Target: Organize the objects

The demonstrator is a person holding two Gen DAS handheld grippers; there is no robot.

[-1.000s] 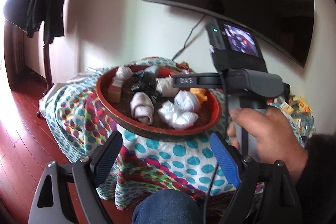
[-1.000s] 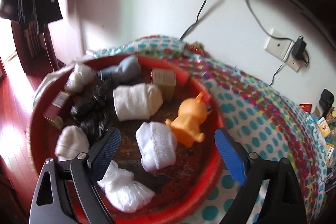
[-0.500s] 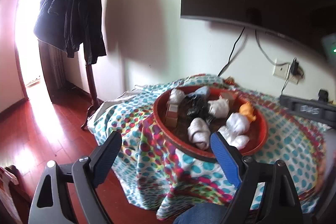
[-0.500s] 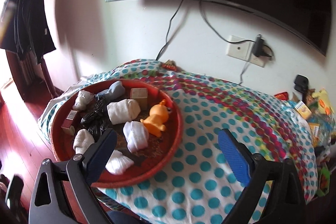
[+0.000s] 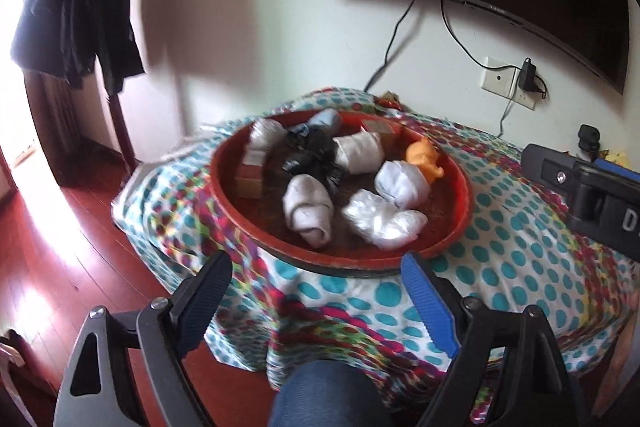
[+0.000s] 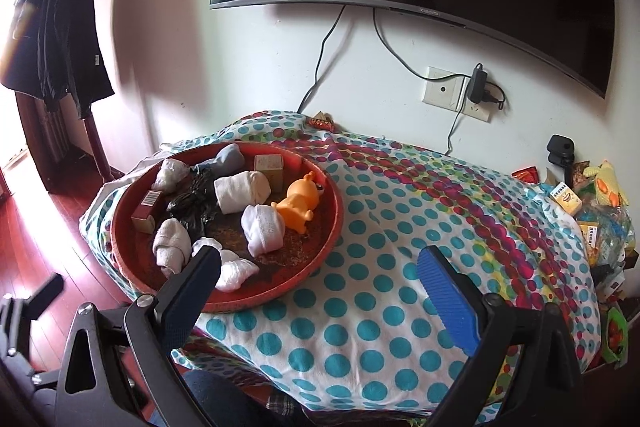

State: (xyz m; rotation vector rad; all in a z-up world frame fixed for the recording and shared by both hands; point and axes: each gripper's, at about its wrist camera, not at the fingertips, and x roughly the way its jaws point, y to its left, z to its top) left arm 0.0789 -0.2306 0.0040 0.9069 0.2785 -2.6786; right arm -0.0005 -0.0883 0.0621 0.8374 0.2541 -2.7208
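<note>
Right wrist view shows the red tray [image 6: 320,259] at the left end of the counter [image 6: 400,267], which is draped in a dotted cloth. All loose items lie inside the tray: rolled socks [image 6: 242,191], a black bag [image 6: 192,203], an orange toy [image 6: 298,207], a white bag [image 6: 234,271] and small boxes [image 6: 146,211]. The cloth beside the tray carries nothing.

Both tools are spread wide and hold nothing: the left tool [image 5: 316,301] hangs before the tray's near rim, the right tool [image 6: 316,293] over the bare cloth.

This layout fits either items gathered into the tray or items awaiting removal from it; the pictures do not settle which. For any grasp, approach from above, centre the fingers on one item only, and avoid catching the neighbouring bags, which are soft and likely to drag.

Compared with one second ago, both tools have drawn back and risen: the tray then filled the right wrist view, and now the whole counter shows. The tray's contents sit as they did.
</note>
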